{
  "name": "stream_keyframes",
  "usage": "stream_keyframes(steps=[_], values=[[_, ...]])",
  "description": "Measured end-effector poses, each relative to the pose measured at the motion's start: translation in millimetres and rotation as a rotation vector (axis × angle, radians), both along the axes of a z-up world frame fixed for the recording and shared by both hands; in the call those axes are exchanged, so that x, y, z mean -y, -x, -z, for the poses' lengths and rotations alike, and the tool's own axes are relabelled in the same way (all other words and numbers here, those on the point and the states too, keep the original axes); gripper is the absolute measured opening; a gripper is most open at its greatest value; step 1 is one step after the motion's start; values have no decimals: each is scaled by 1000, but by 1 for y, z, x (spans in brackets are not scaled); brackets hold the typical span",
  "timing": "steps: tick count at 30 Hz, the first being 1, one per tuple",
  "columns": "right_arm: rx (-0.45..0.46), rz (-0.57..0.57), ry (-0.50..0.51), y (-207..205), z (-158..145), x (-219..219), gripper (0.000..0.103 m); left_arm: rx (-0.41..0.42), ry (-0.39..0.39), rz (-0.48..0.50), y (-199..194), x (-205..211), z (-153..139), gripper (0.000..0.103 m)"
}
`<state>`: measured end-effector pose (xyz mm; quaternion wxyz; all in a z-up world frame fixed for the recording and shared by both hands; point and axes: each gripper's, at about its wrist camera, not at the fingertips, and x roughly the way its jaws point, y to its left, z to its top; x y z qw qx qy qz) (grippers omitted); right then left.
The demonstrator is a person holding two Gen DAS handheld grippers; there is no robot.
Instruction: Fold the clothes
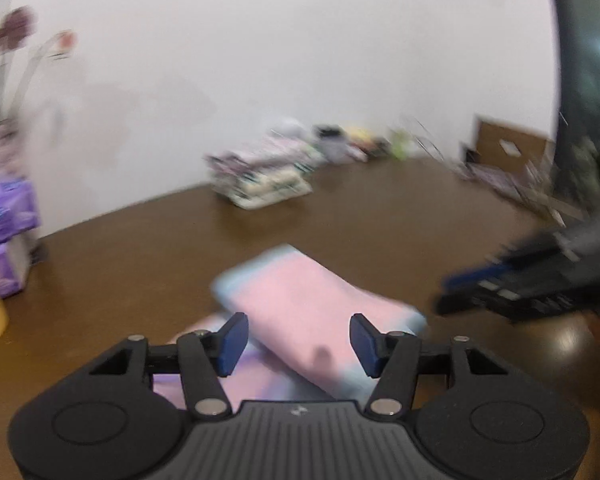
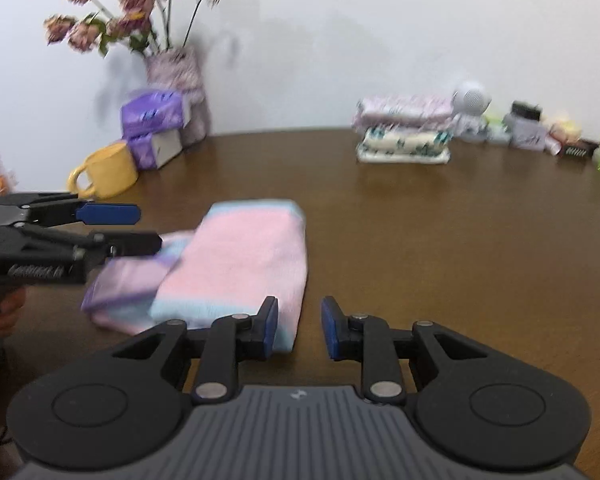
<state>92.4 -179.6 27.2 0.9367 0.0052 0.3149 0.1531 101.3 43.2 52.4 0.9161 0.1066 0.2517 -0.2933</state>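
A folded pink cloth with pale blue edges (image 2: 244,264) lies on the brown table (image 2: 440,232), partly on top of a second folded pink and purple cloth (image 2: 128,284). In the left wrist view the pink cloth (image 1: 320,312) lies just beyond my left gripper (image 1: 298,340), which is open and empty above it. My right gripper (image 2: 299,328) is open and empty at the cloth's near right corner. The left gripper also shows in the right wrist view (image 2: 140,228), open, at the left of the cloths. The right gripper shows blurred in the left wrist view (image 1: 456,292).
A yellow mug (image 2: 108,172), purple tissue packs (image 2: 156,128) and a vase of dried flowers (image 2: 176,80) stand at the back left. A stack of folded cloths (image 2: 404,132) and small toiletries (image 2: 528,128) line the back right by the white wall.
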Motion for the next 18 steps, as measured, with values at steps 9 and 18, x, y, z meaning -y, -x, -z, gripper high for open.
stream_keyframes(steps=[9,18], values=[[-33,-130,-23,-11,23,-2,30,-27,-106,-90,21,38,26,54],[-37,-129,-111,-26,30,5,10,-47,-82,-235,15,46,27,27]])
